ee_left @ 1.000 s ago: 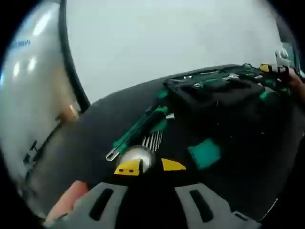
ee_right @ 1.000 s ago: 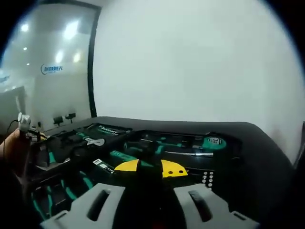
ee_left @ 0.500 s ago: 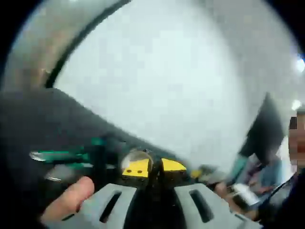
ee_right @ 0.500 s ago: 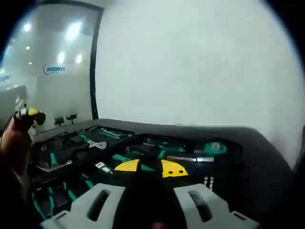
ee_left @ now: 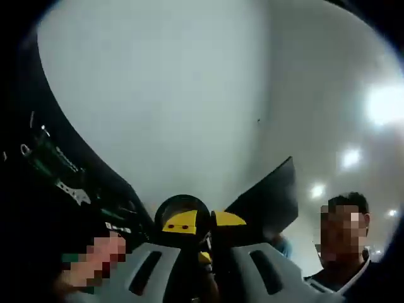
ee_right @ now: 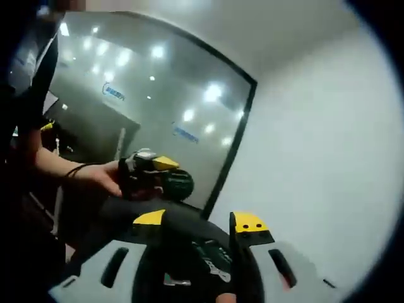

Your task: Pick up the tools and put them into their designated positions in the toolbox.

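Note:
My left gripper (ee_left: 203,222) is shut on a round dark tool (ee_left: 183,208) that sits against its left yellow pad. Behind it, at the far left, the open black toolbox (ee_left: 44,158) shows green-handled tools and a silver wrench (ee_left: 71,189). In the right gripper view the same left gripper (ee_right: 151,165) comes in from the left in a person's hand, with the round dark-green tool (ee_right: 177,184) held up in the air. My right gripper (ee_right: 199,221) is open, its yellow pads wide apart, and a dark part of the toolbox with white lettering (ee_right: 213,265) shows low between them.
A white wall takes up most of both views. A glass partition with a black frame (ee_right: 233,139) stands behind the raised hand. A dark flat panel (ee_left: 268,199) rises right of my left jaws, and a person (ee_left: 353,278) stands at the lower right.
Both cameras have swung up and rolled, so the toolbox has slid low and to the side. The left gripper has risen with the round tool. The right jaws stand wider apart.

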The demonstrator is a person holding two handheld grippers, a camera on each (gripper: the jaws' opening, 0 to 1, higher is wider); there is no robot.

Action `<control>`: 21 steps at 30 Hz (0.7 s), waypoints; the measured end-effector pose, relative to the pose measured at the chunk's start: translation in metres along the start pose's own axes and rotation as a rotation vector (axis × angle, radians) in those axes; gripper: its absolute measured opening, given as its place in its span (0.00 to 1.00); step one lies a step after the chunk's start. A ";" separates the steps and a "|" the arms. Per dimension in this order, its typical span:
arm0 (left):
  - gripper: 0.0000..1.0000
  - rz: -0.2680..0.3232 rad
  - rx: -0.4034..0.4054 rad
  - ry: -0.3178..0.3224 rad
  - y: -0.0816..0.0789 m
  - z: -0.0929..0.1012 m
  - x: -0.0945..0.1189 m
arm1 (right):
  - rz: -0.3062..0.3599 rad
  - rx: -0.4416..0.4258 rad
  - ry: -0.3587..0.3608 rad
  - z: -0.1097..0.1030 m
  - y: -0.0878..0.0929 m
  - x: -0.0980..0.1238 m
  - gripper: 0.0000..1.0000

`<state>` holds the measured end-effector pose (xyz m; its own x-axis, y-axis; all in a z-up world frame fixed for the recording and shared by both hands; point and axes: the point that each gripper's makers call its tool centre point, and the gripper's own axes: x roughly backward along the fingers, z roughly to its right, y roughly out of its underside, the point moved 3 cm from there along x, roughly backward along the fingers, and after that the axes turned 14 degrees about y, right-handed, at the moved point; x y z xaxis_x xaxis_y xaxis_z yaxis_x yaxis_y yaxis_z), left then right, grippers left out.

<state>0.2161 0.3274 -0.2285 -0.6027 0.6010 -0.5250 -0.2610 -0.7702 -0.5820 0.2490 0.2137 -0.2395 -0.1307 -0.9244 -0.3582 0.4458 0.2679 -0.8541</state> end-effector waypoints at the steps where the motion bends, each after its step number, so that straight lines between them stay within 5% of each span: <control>1: 0.02 0.002 0.016 0.016 0.004 0.002 -0.005 | -0.001 0.004 -0.015 -0.003 -0.003 -0.003 0.36; 7: 0.03 -0.014 0.051 0.061 0.018 0.003 -0.023 | -0.034 0.048 -0.079 -0.015 -0.007 -0.027 0.52; 21: 0.03 -0.076 0.071 0.083 0.030 0.003 -0.016 | -0.054 0.118 -0.158 -0.023 -0.001 -0.042 0.35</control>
<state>0.2158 0.2939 -0.2352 -0.5157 0.6716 -0.5320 -0.3579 -0.7330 -0.5784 0.2339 0.2587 -0.2326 -0.0209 -0.9702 -0.2413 0.5441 0.1914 -0.8169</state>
